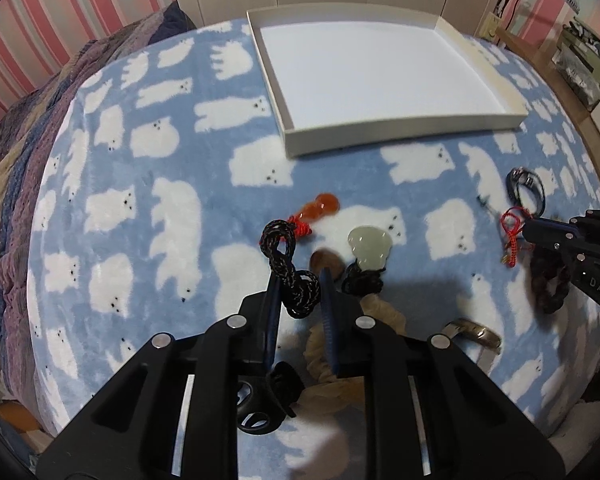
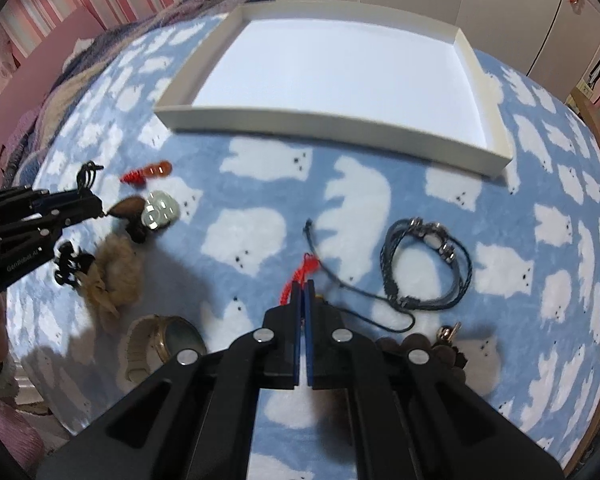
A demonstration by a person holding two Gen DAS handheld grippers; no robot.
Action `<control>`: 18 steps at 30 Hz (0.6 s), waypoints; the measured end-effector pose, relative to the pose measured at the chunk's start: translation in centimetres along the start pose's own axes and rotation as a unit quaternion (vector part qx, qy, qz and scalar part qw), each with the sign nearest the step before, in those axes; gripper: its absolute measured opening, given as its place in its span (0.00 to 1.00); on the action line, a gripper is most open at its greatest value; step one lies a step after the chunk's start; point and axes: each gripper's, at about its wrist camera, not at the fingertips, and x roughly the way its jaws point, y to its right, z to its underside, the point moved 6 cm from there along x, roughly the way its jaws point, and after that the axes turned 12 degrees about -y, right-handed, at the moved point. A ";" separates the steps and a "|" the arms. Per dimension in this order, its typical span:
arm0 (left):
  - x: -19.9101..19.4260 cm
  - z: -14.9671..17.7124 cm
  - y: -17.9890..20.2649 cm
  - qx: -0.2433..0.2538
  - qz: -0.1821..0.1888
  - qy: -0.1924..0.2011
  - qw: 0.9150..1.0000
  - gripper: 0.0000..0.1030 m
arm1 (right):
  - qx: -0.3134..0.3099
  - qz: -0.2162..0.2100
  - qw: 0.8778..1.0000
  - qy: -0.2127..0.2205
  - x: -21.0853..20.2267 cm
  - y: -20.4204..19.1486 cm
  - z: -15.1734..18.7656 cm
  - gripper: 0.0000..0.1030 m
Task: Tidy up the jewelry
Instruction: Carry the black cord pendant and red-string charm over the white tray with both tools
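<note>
With both grippers loaded, the step is pickup: left gripper fingers clamp a black cord, right gripper fingers clamp a red cord, both above the blanket. Next: carry to the empty tray.

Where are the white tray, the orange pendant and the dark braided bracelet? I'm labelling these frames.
white tray (image 1: 400, 133): left wrist view, near wall.
orange pendant (image 1: 320, 208): left wrist view, translucent body.
dark braided bracelet (image 2: 462, 280): right wrist view, right-hand cords.
</note>
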 end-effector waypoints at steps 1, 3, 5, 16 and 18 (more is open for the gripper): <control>-0.2 -0.2 0.1 -0.001 0.001 0.003 1.000 0.17 | 0.001 -0.002 1.000 0.005 -0.4 0.2 -0.1 0.01; -0.7 -0.6 0.5 -0.001 0.004 0.009 1.000 0.17 | 0.001 -0.004 1.000 0.015 -1.1 0.5 -0.5 0.01; -1.2 -1.0 0.9 -0.001 0.006 0.014 1.000 0.17 | 0.000 -0.005 1.000 0.027 -1.9 0.7 -1.0 0.00; -3.2 -3.6 1.9 -0.009 0.009 0.040 0.999 0.17 | 0.001 -0.005 0.998 0.069 -3.8 0.7 -4.0 0.00; -3.6 -4.0 1.9 -0.012 0.012 0.043 0.999 0.17 | 0.002 -0.004 0.997 0.077 -4.2 0.9 -4.4 0.00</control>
